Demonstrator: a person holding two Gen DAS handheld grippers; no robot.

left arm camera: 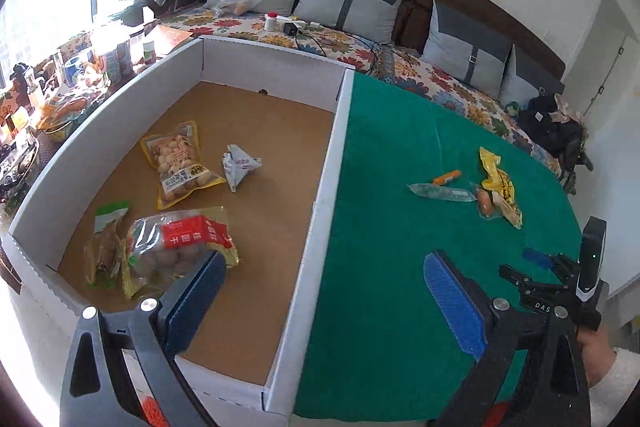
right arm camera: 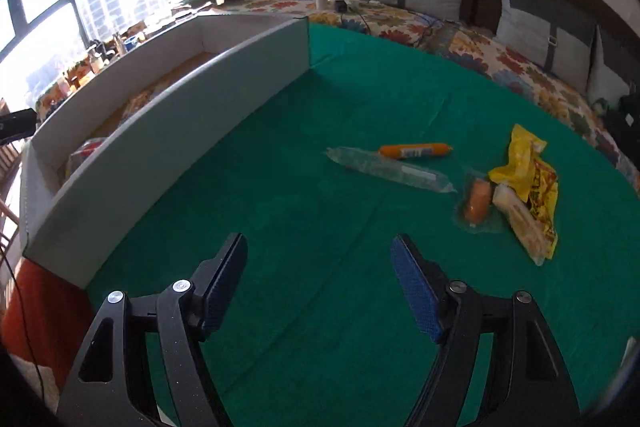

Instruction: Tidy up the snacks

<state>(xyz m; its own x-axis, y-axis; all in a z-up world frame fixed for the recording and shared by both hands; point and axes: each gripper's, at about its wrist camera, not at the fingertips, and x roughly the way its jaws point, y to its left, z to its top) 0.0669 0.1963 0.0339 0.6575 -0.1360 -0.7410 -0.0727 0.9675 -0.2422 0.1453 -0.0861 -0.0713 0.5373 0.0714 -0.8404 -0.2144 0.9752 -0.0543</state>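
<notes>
Left wrist view: the left gripper [left arm camera: 324, 291] hung wide and empty over the box [left arm camera: 326, 163] wall, bags inside. Right wrist view: the right gripper [right arm camera: 318, 287], wide, empty, tilted down over the cloth [right arm camera: 320, 99]; the sausage [right arm camera: 416, 150] ahead looked light, slick, best pinched mid-length.

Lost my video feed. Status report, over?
Left gripper and right gripper open, empty. Four snacks in box; orange sausage and others on green cloth. Path clear.
</notes>
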